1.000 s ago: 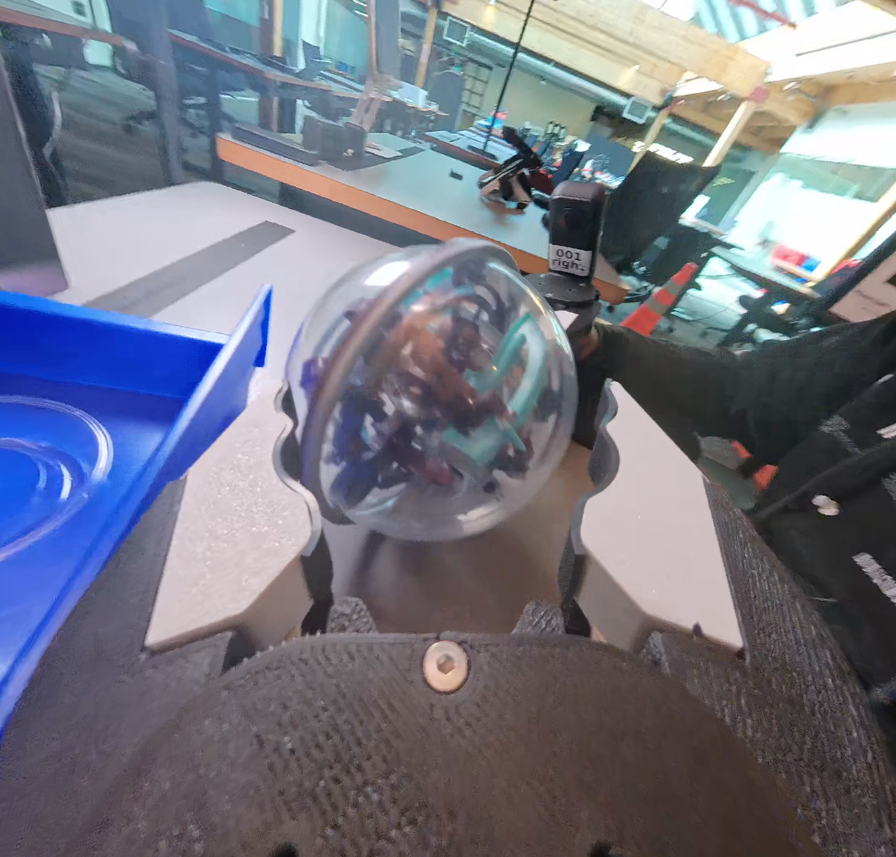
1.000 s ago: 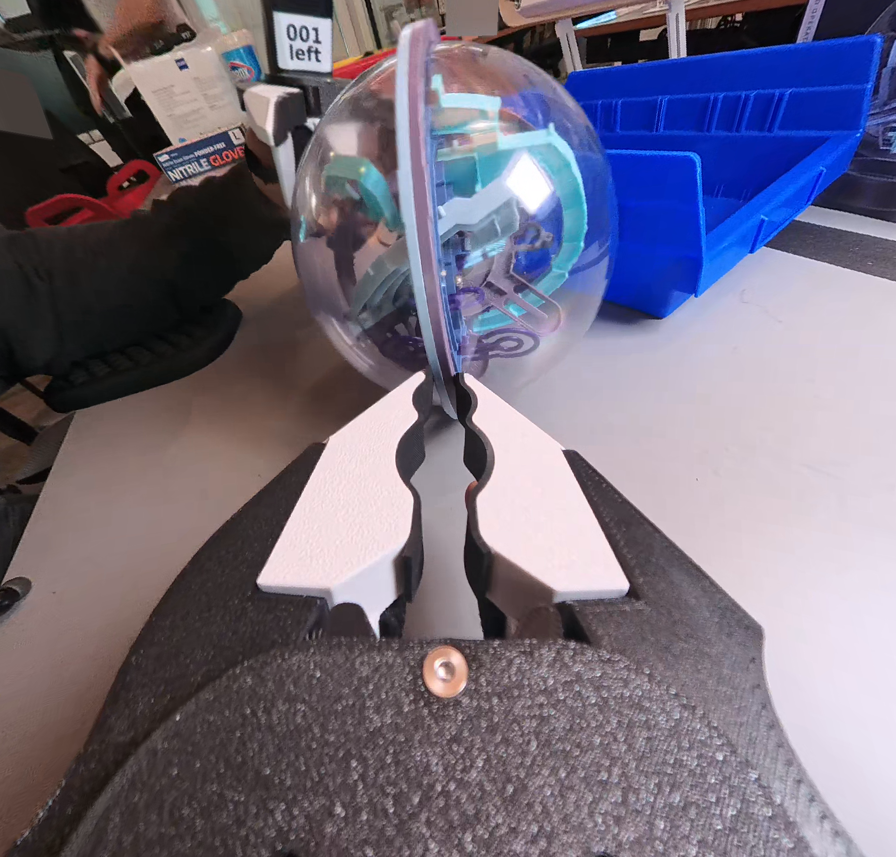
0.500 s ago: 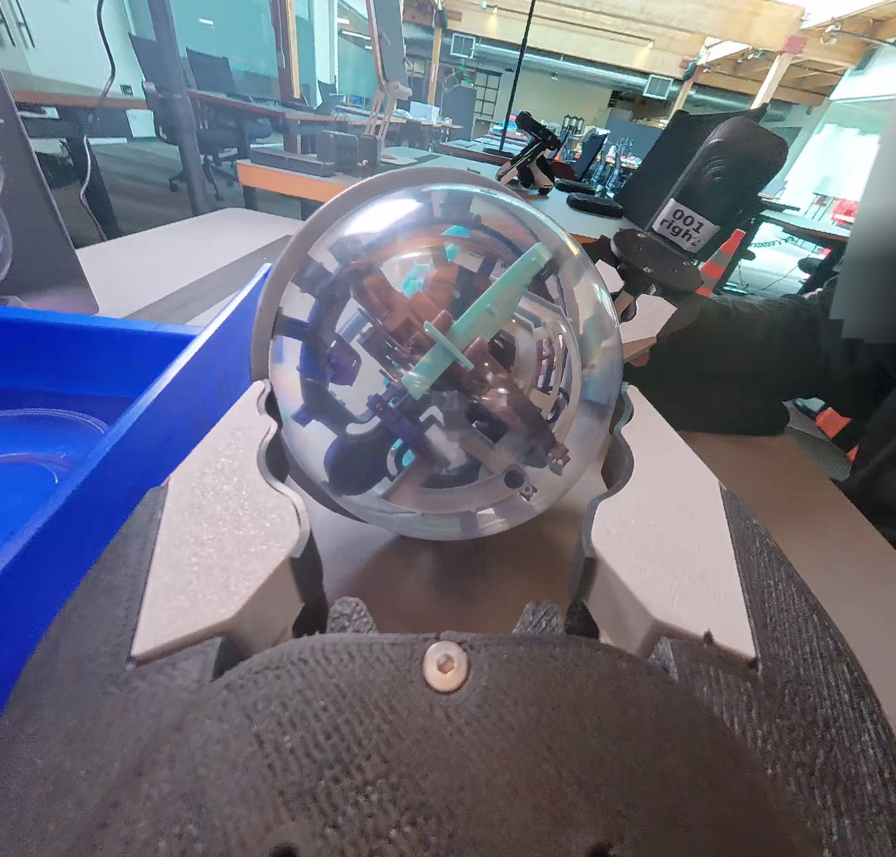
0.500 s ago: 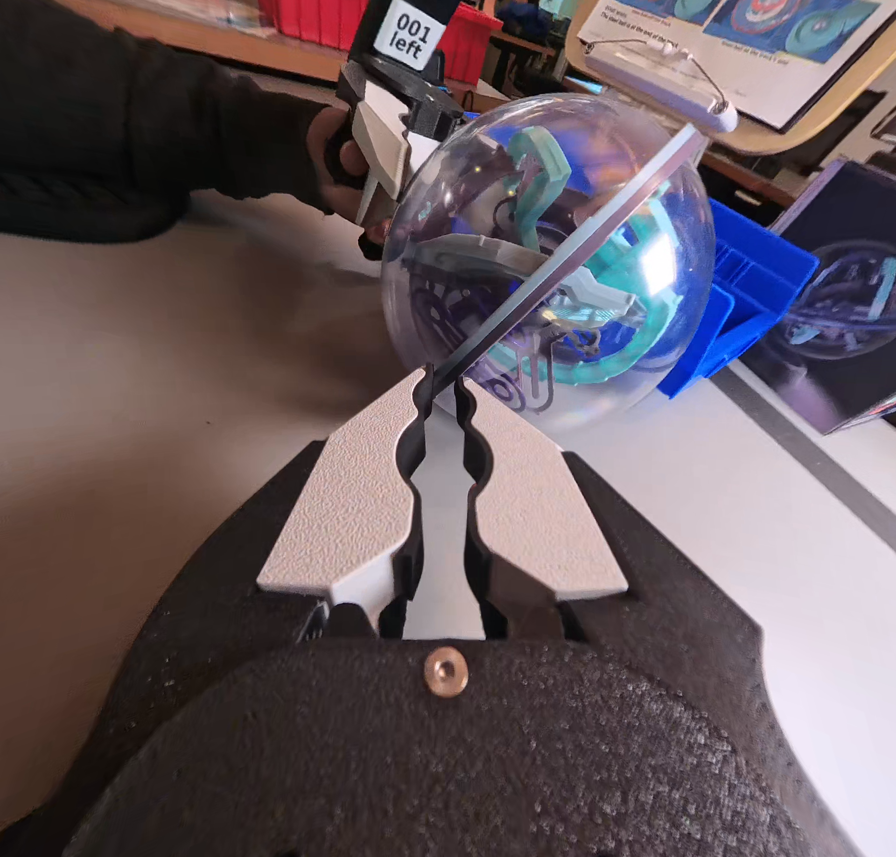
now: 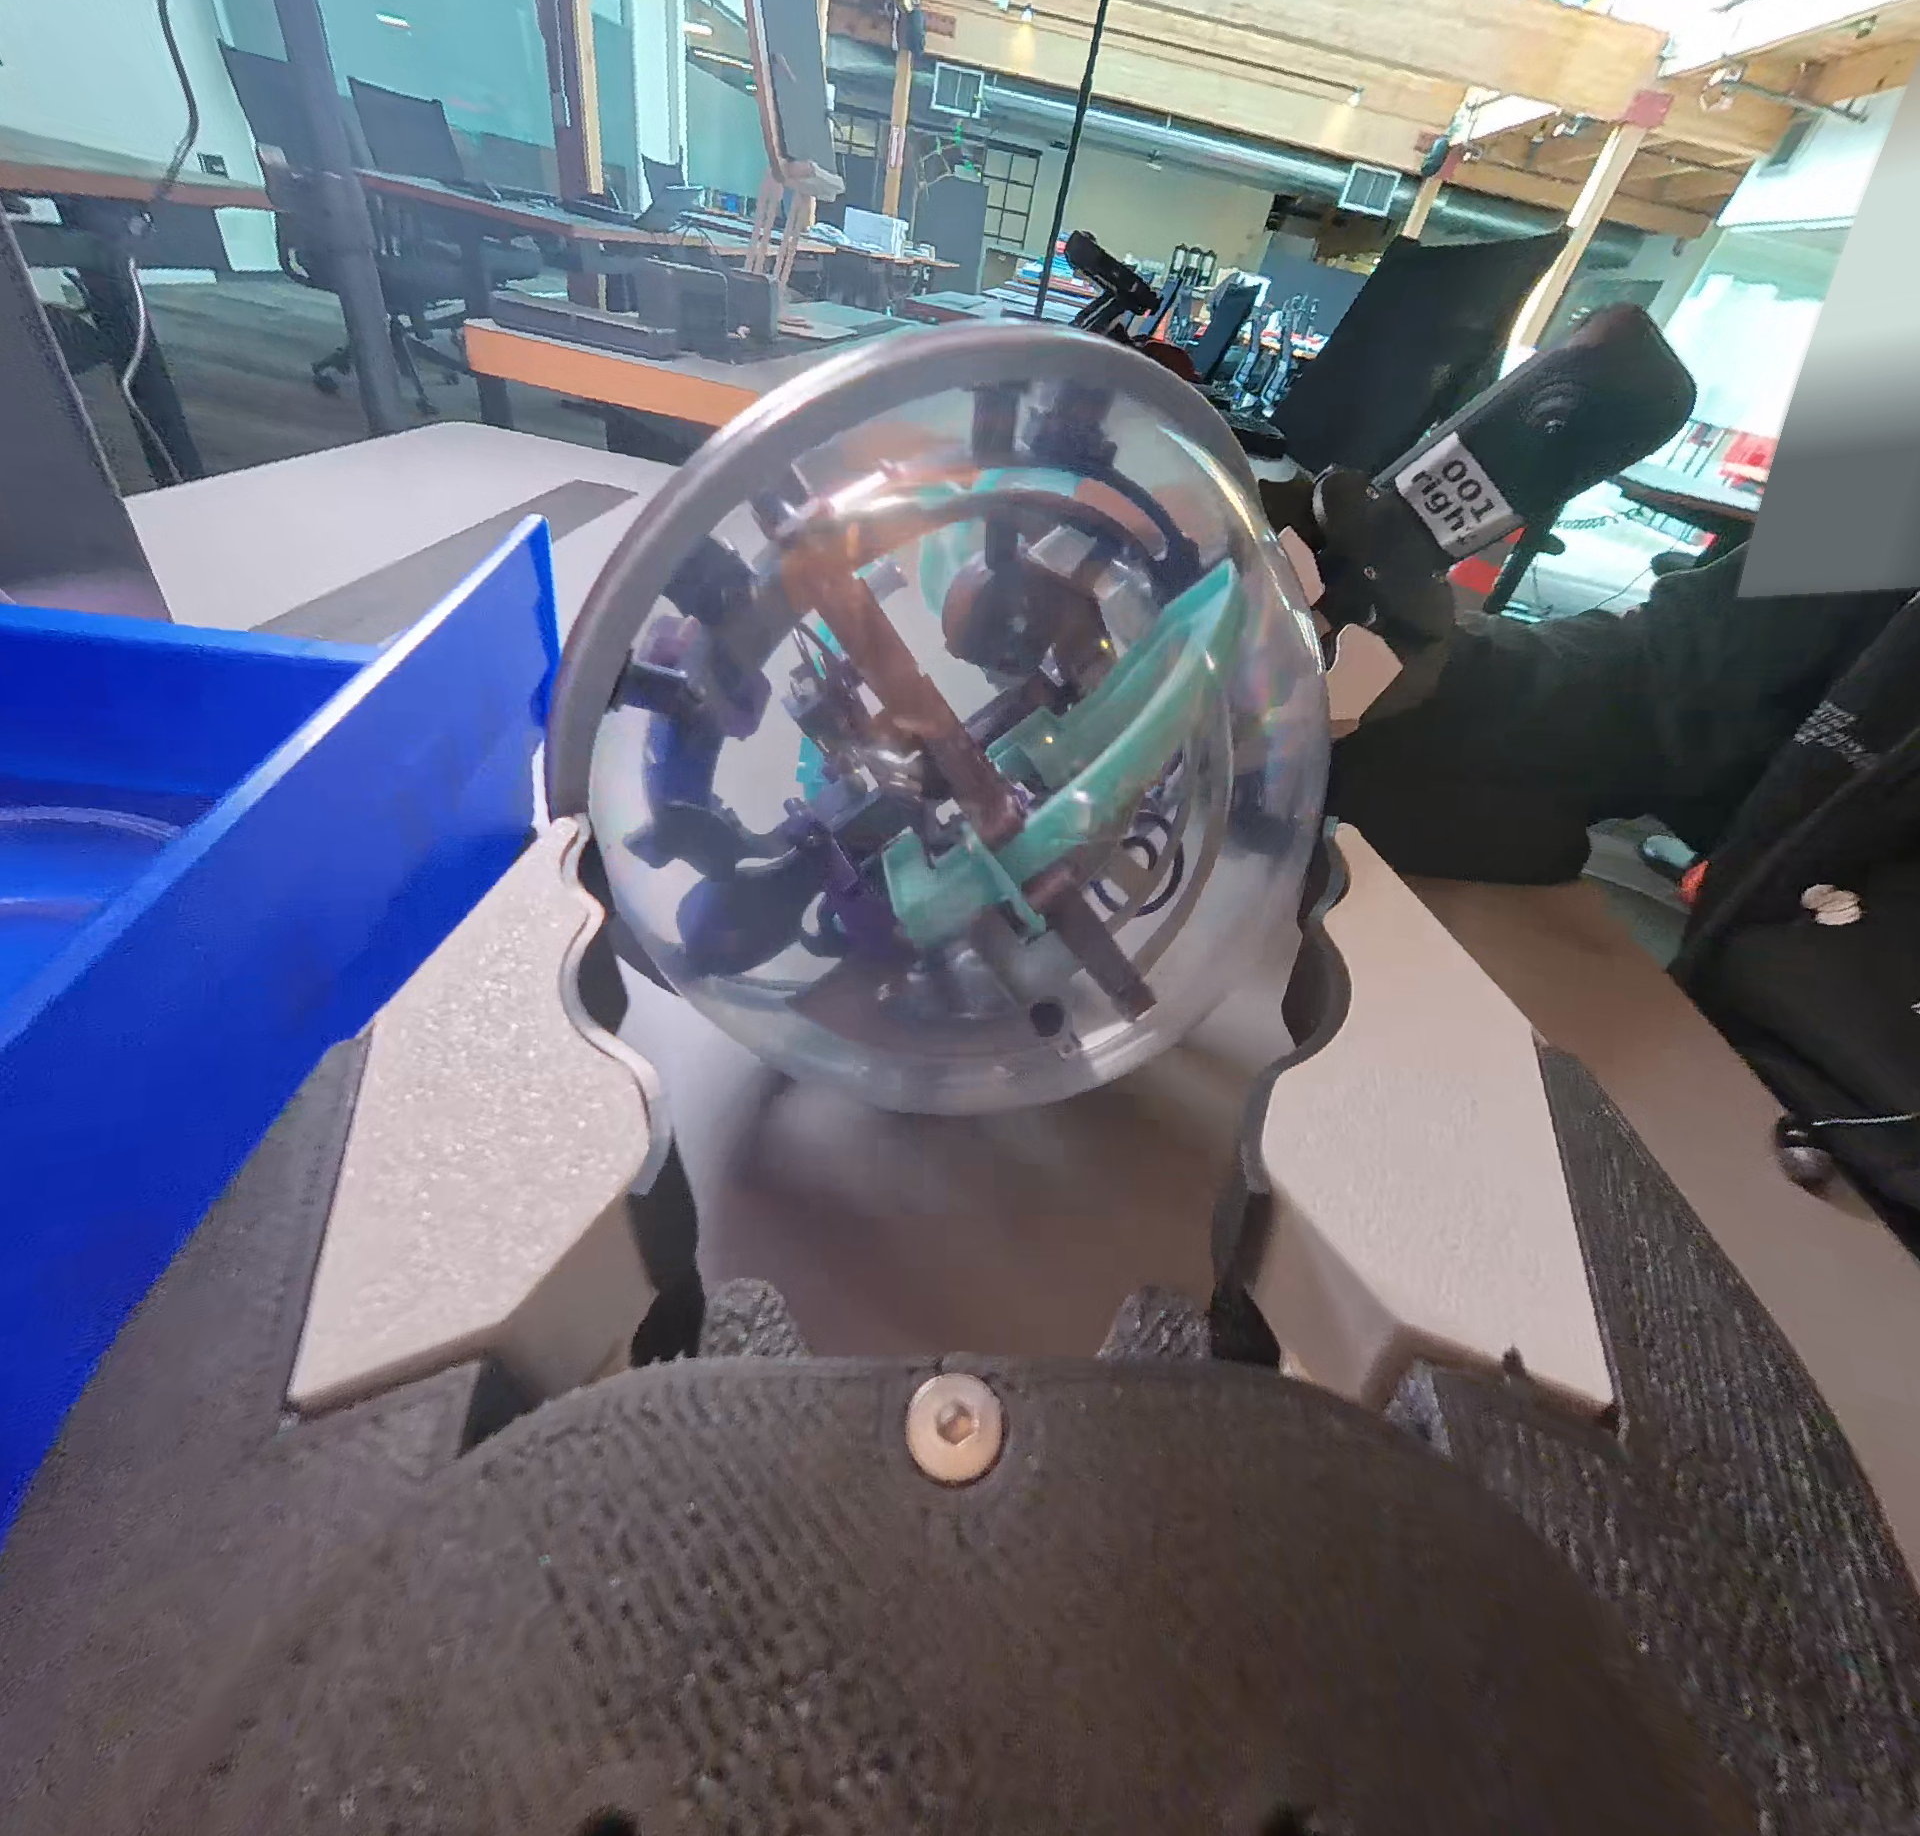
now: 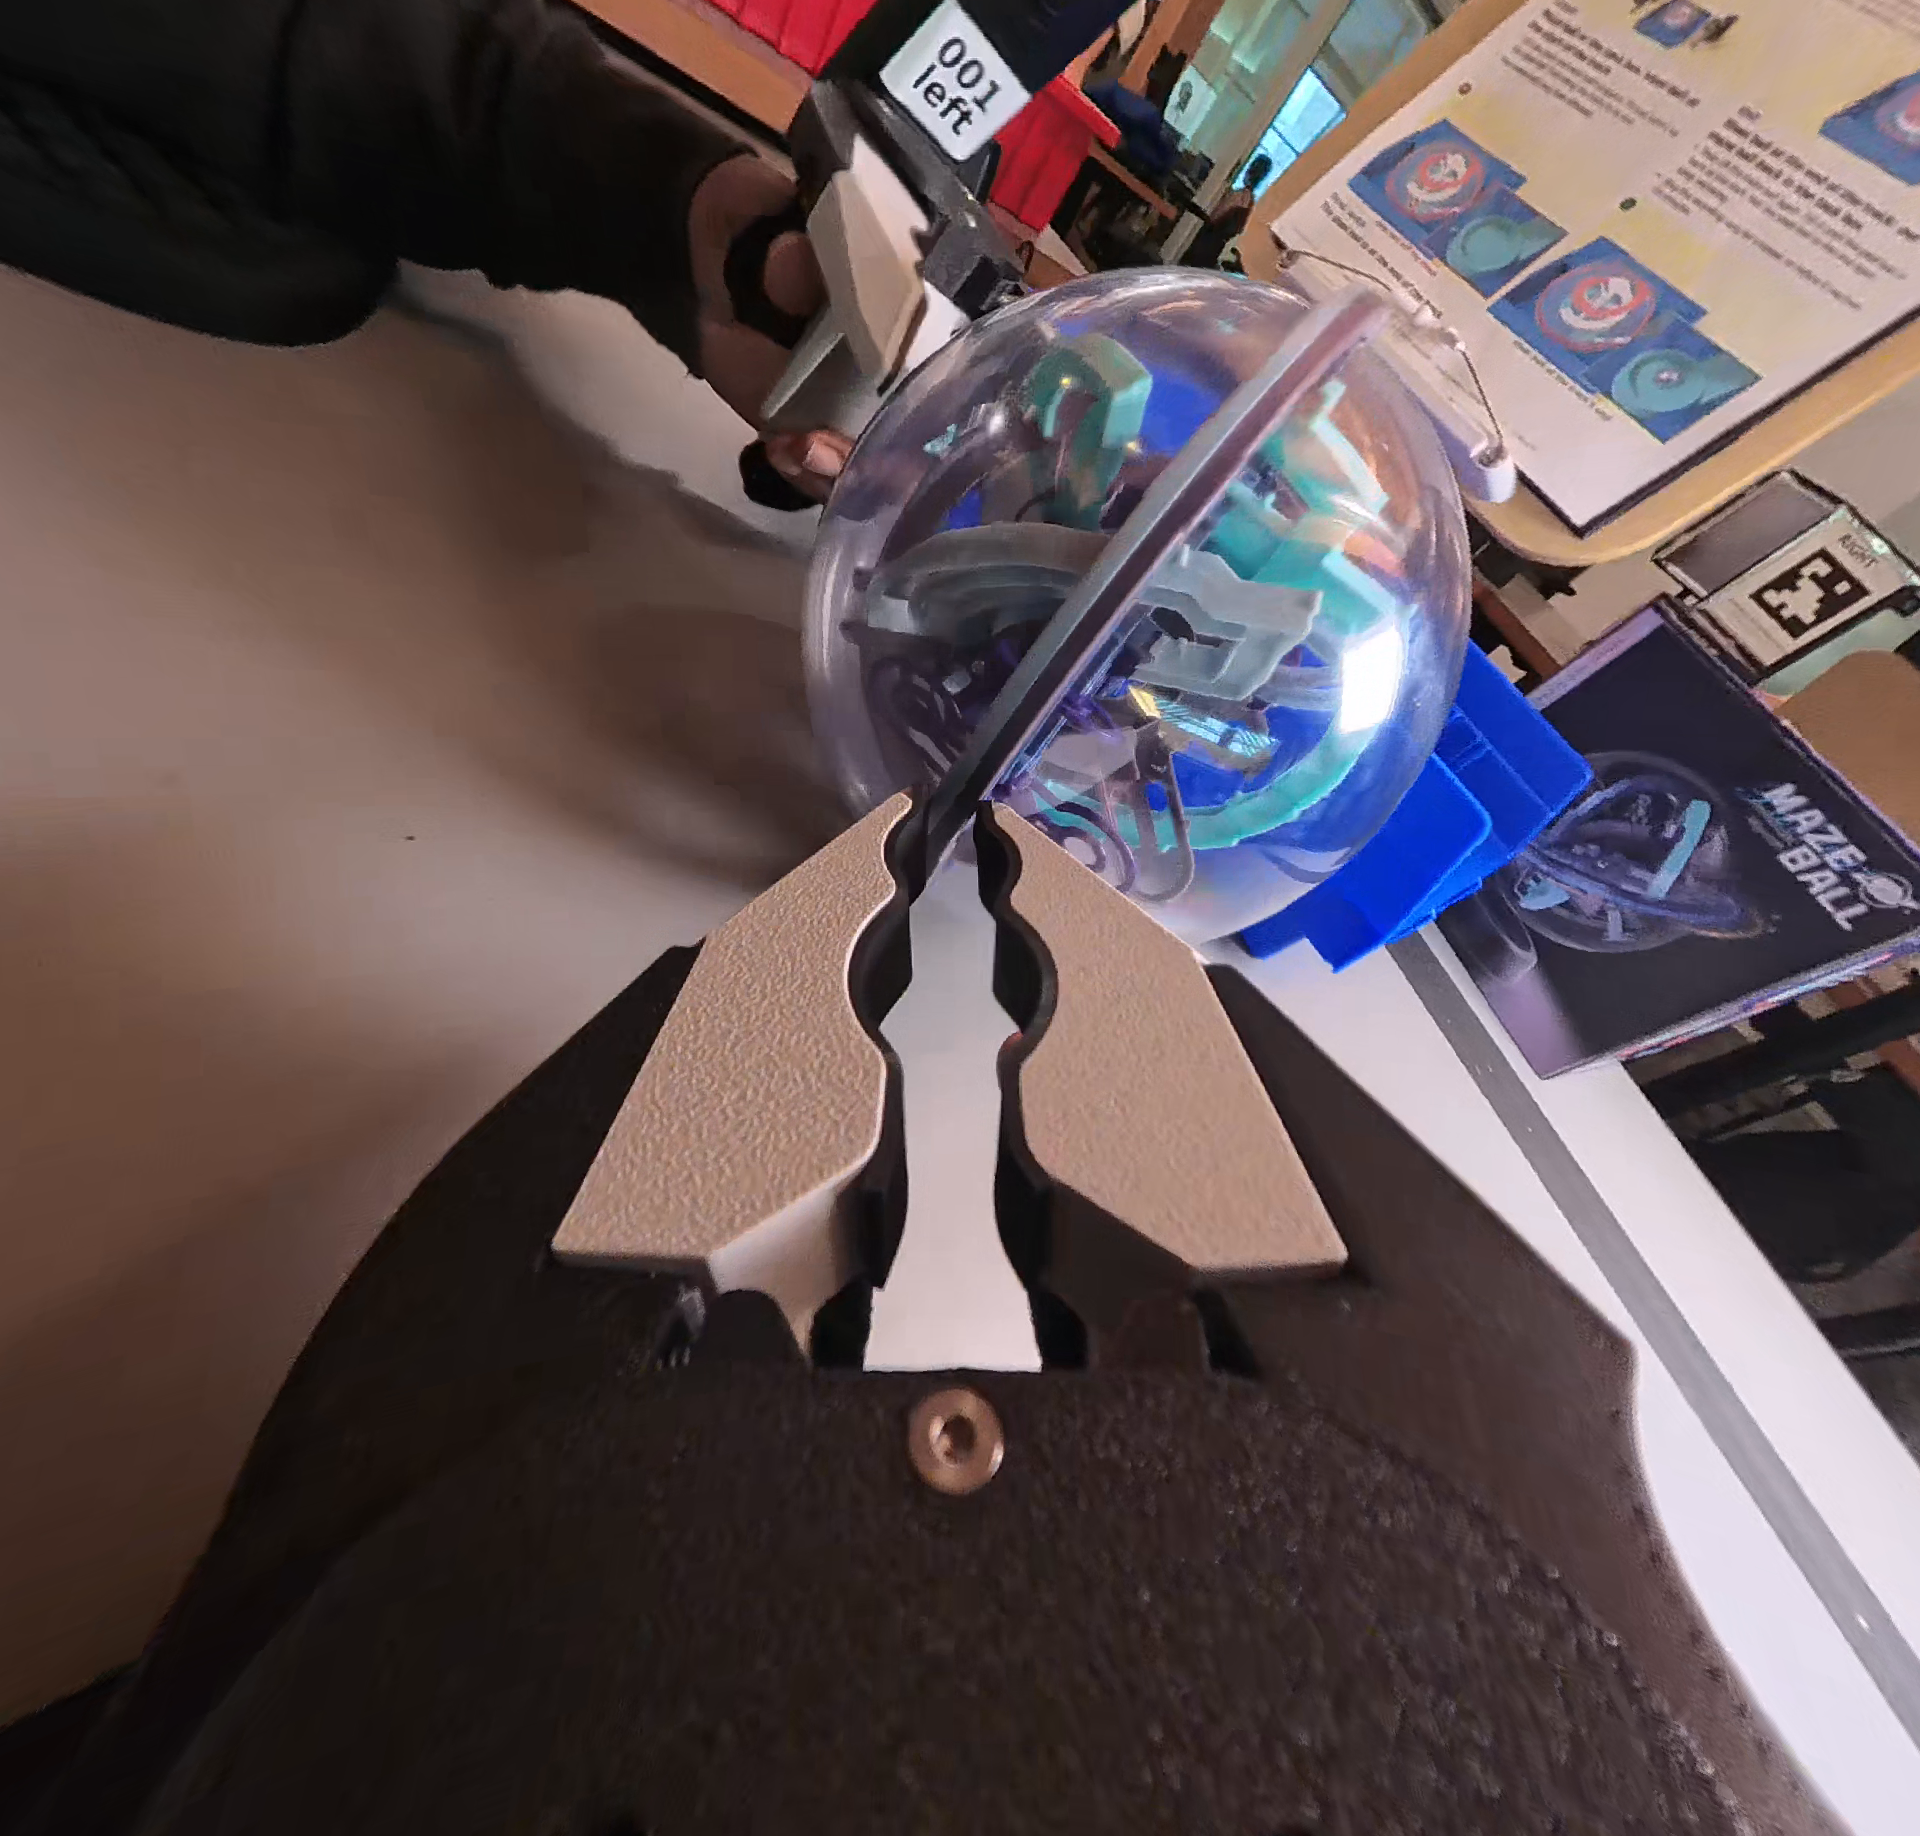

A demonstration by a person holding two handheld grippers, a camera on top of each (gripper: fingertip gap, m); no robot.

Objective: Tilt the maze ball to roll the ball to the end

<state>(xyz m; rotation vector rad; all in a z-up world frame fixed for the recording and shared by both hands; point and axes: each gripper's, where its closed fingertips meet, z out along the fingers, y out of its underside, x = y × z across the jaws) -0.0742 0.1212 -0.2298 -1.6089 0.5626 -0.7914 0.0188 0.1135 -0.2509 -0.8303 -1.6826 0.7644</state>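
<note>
**Maze ball held in both grippers, mid-tilt, finish not visible**

The right gripper (image 6: pixel 951 820) is nearly closed, its two fingertips pinching the thin grey rim that runs round the maze ball (image 6: pixel 1138 597). That rim slants up and away from the fingertips, so the ball sits tilted rather than level. The left gripper (image 5: pixel 951 841) is spread wide, with the clear ball (image 5: pixel 935 716) filling the space between its fingers (image 5: pixel 488 1038); both inner edges sit against the sides of the shell, so it looks cradled there, though how firmly it is pressed is hard to judge.

The ball appears lifted just above the pale worktop (image 6: pixel 312 695), with a soft shadow under it. Inside are teal, brown and purple tracks. The small rolling ball cannot be picked out with certainty in either view, so its place along the track is unknown.

Beside the ball stands a blue bin (image 5: pixel 208 851), and farther off a dark box (image 6: pixel 1704 872) with a picture of the toy, plus an instruction sheet (image 6: pixel 1621 186) on a clipboard.

My judgement: the tilting is under way, and nothing shows the end reached, so rolling remains to be done.
</note>
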